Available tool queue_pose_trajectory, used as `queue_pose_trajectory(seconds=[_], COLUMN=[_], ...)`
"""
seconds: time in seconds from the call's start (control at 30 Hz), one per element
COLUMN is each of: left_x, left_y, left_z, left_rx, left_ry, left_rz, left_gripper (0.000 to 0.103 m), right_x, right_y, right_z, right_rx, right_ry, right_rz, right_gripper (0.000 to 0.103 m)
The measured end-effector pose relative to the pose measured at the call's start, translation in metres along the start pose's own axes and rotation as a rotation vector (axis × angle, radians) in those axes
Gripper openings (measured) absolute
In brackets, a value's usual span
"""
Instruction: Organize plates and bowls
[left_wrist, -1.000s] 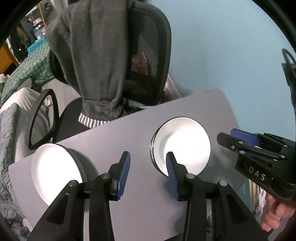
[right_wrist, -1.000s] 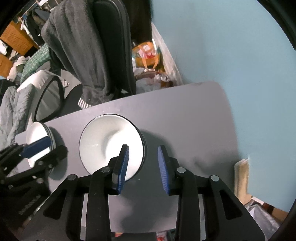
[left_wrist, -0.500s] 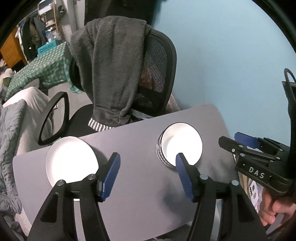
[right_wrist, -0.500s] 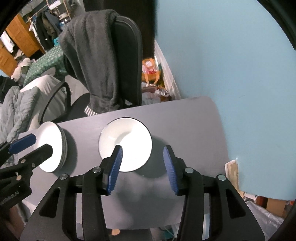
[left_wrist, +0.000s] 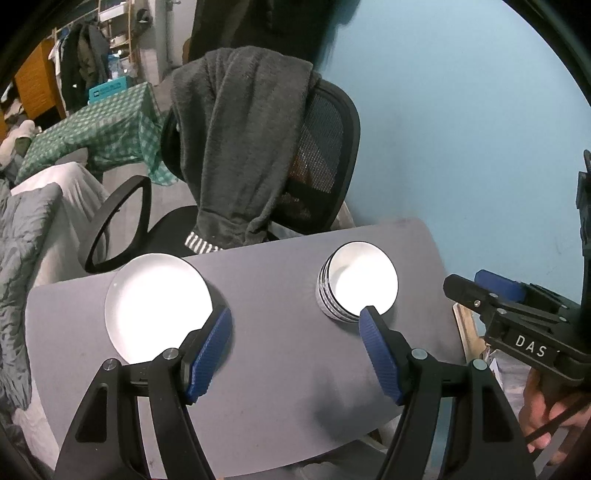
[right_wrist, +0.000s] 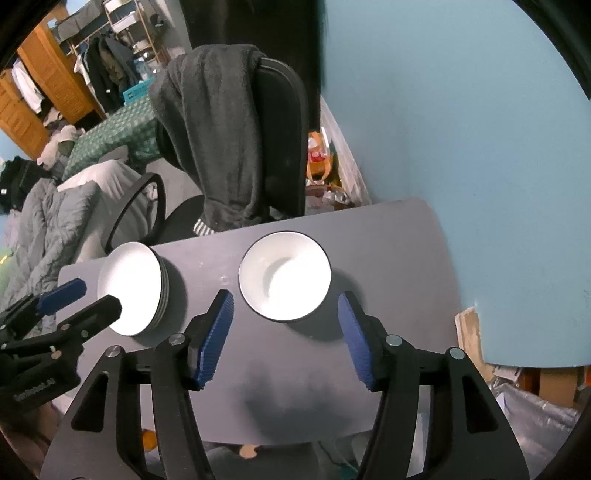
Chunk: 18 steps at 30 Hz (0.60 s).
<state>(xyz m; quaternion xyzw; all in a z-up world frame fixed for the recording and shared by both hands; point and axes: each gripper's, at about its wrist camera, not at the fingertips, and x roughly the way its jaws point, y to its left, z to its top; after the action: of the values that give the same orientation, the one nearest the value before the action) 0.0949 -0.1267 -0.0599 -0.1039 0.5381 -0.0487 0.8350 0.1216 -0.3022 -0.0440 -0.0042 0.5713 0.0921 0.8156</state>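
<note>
A stack of white plates sits on the left of the grey table, and a stack of white bowls with dark rims sits to the right. My left gripper hangs above the table between the two stacks, its jaws opening with nothing between them. In the right wrist view the bowls lie below and beyond my right gripper, whose jaws are also opening and hold nothing. The plates lie to its left, with the left gripper over their near edge. The right gripper shows at the table's right end.
A black office chair draped with a grey garment stands behind the table's far edge. A blue wall runs along the right. Bedding lies left, and cardboard and bags sit on the floor right.
Both grippers have risen and drawn back from the dishes, which now look smaller. Both pairs of jaws have spread wider. The plates and bowls have not moved.
</note>
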Motion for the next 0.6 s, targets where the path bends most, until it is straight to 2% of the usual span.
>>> queue_pose_trajectory(seconds=[0.47, 0.6], left_x=[-0.017, -0.019], left_y=[0.009, 0.01], left_z=[-0.008, -0.008], left_rx=[-0.039, -0.039], left_ry=[-0.015, -0.011], left_rz=[-0.023, -0.028], left_gripper=[0.073, 0.073], right_x=[-0.014, -0.017], right_y=[-0.005, -0.006], right_z=[-0.009, -0.01], right_rx=[0.063, 0.067], right_ry=[-0.015, -0.022], right_rz=[0.011, 0.007], right_gripper=[0.06, 0.066])
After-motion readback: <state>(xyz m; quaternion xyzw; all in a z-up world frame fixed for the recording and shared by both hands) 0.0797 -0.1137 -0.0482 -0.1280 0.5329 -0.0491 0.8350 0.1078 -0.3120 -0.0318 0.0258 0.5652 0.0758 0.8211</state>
